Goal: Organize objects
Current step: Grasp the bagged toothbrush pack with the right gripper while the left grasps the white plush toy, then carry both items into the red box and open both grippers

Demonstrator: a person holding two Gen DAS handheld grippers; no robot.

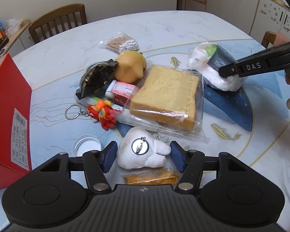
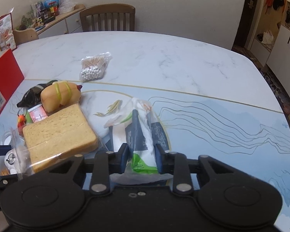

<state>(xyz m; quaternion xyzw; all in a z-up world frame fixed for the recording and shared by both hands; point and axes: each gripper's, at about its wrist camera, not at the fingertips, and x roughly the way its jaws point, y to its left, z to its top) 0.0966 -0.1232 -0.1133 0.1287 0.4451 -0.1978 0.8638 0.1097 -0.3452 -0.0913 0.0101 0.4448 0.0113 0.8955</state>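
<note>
A white tooth-shaped soft toy (image 1: 141,150) with a round metal badge lies at the table's near edge. My left gripper (image 1: 143,151) straddles it, both blue pads against its sides. A clear plastic pack (image 2: 143,135) of white wadding with dark blue and green labels sits to the right of the pile. My right gripper (image 2: 142,154) is shut on its near end, squeezing the plastic. In the left wrist view one black finger of the right gripper (image 1: 232,70) lies on that pack (image 1: 203,58).
Bagged sliced bread (image 1: 164,94) lies in the middle. Beside it are a tan toy (image 1: 129,67), a black snack pack (image 1: 96,77), a pink-and-white box (image 1: 121,92), a red keychain figure (image 1: 103,116), a white lid (image 1: 87,145) and cotton swabs (image 1: 121,43). A red box (image 1: 11,116) stands left. An orange packet (image 1: 150,176) lies under the left gripper.
</note>
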